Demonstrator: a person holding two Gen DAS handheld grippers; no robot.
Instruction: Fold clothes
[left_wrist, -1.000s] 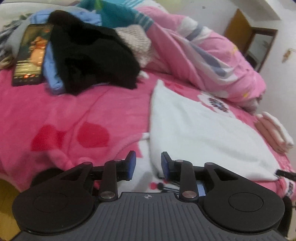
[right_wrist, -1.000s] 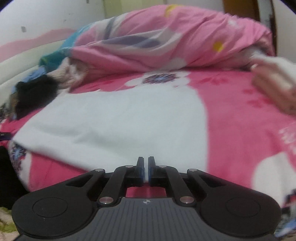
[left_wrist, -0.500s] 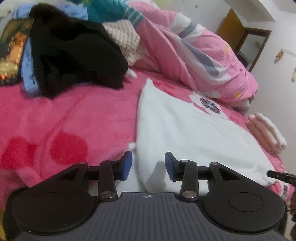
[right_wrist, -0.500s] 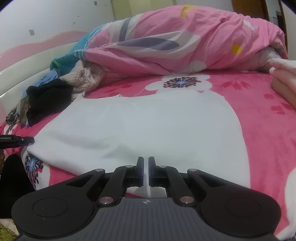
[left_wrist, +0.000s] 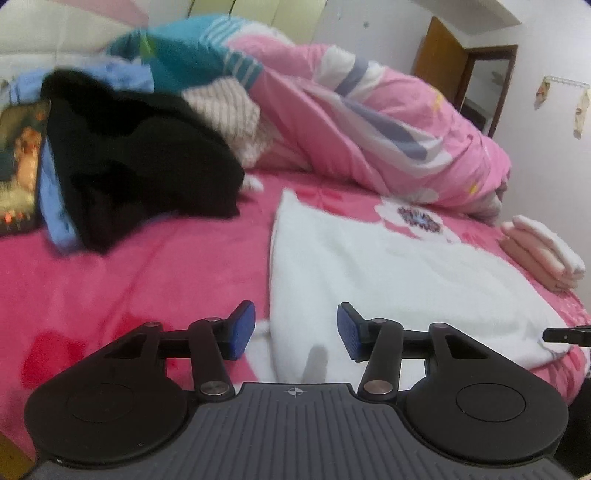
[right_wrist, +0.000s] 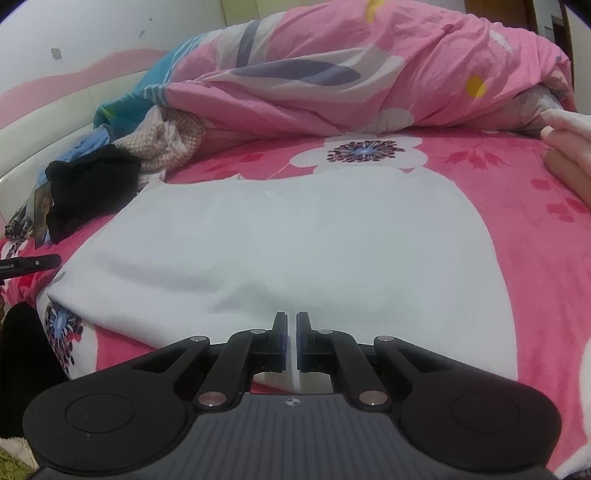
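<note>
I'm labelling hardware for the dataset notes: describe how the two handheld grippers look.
The left gripper and the right gripper match: black linkage arms with silver pivot pins, two round black discs, a ribbed grey body bearing a small crosshair mark, and flat fingers faced with blue pads. No cables or sleeves show.

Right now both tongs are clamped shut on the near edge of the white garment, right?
Not quite. Only the right tongs are shut on the white garment; the left wrist view shows the left tongs open over its corner.

Black claw (left_wrist: 295, 330) linkages, silver pivot screws, blue pads (left_wrist: 347, 330), ribbed grey base.
</note>
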